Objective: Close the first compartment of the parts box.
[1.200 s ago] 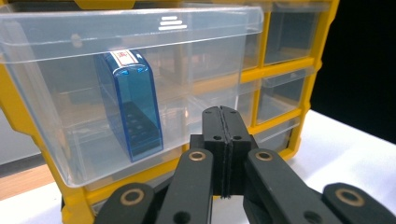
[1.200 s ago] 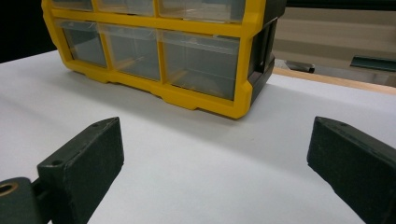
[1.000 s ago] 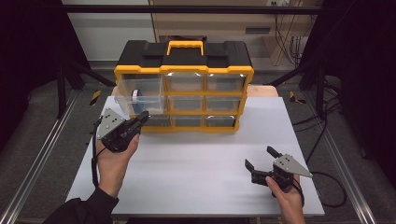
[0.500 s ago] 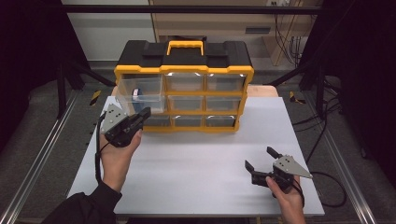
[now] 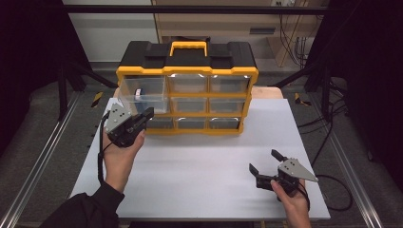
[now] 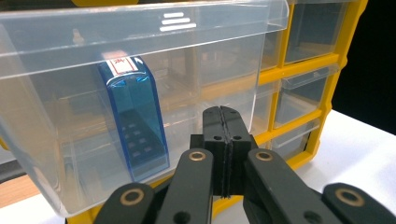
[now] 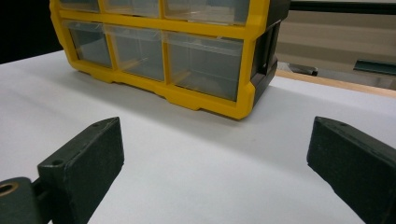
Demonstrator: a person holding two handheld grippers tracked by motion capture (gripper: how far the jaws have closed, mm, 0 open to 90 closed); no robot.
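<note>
A yellow and black drawer organizer (image 5: 187, 90) with a yellow handle stands at the back of the white table (image 5: 199, 161). Its top-left clear drawer (image 5: 142, 95) (image 6: 140, 93) is pulled out and holds a blue translucent box (image 6: 133, 119) (image 5: 138, 92) with a white label. My left gripper (image 5: 148, 114) (image 6: 223, 116) is shut with nothing between its jaws, and its tips are right at that drawer's front wall. My right gripper (image 5: 263, 161) (image 7: 210, 154) rests open near the table's front right, pointing toward the organizer's (image 7: 177, 51) lower drawers from a distance.
Dark floor and metal rails (image 5: 43, 156) run along both sides of the table. Cables (image 5: 332, 180) lie at the right. A wooden board edge (image 5: 266, 92) shows behind the organizer. Bare table surface stretches between the two grippers.
My left gripper has moved up and forward to the pulled-out top-left drawer. The right gripper has stayed in place.
</note>
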